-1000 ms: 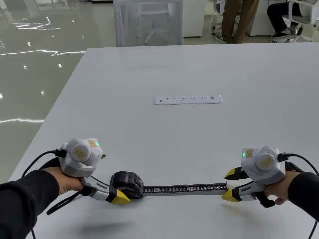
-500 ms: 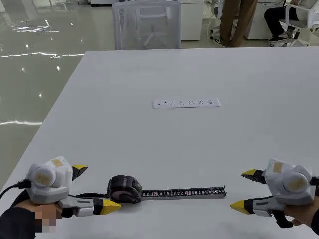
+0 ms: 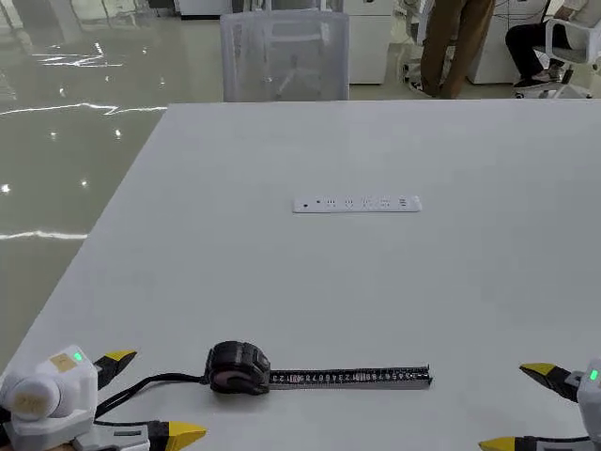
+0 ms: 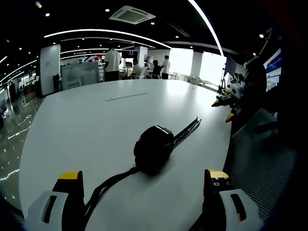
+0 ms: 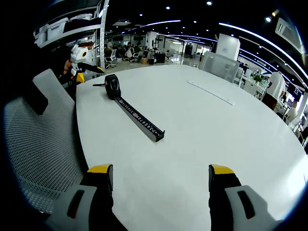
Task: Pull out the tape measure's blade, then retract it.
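A black tape measure lies on the white table near its front edge, with its blade drawn out flat to the right. A black wrist strap trails left from the case. My left gripper stands open at the bottom left, apart from the case, strap running between its jaws. My right gripper is open at the bottom right, well clear of the blade's tip. In the right gripper view the case sits far off, near the left gripper.
A white power strip lies in the middle of the table. A mesh chair stands at the far edge, and people stand and sit beyond it. A mesh chair seat is close below the table's front edge.
Both grippers let go of the tape measure and drew back toward me, the left off the case, the right off the blade's end. The blade stays drawn out.
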Tool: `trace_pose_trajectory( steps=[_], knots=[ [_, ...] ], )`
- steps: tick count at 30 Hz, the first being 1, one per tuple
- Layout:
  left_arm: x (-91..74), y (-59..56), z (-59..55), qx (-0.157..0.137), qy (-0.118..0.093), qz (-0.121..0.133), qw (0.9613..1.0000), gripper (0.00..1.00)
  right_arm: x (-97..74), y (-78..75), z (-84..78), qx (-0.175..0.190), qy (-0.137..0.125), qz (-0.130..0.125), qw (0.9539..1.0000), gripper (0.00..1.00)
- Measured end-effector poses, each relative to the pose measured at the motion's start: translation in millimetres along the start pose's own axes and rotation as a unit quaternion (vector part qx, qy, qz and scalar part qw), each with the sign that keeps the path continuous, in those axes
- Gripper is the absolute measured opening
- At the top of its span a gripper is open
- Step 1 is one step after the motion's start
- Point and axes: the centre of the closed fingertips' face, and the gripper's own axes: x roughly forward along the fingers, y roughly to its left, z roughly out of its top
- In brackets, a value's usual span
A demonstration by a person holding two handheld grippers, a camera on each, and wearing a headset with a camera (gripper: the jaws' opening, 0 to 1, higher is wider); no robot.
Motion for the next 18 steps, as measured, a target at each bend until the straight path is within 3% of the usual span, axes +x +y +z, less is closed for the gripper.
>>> trace_pose_trajectory(
  steps=[9, 18],
  knots=[
    [-6.8, 8.7, -0.2, 0.012, -0.014, 0.013, 0.9997, 1.00, -11.8, -0.5, -9.9, 0.017, -0.001, -0.002, 0.9999, 0.93],
    [-2.8, 6.9, -4.3, 0.015, -0.007, 0.010, 0.9998, 1.00, -16.0, 1.6, -16.0, 0.028, -0.003, -0.005, 0.9996, 1.00]
  ],
)
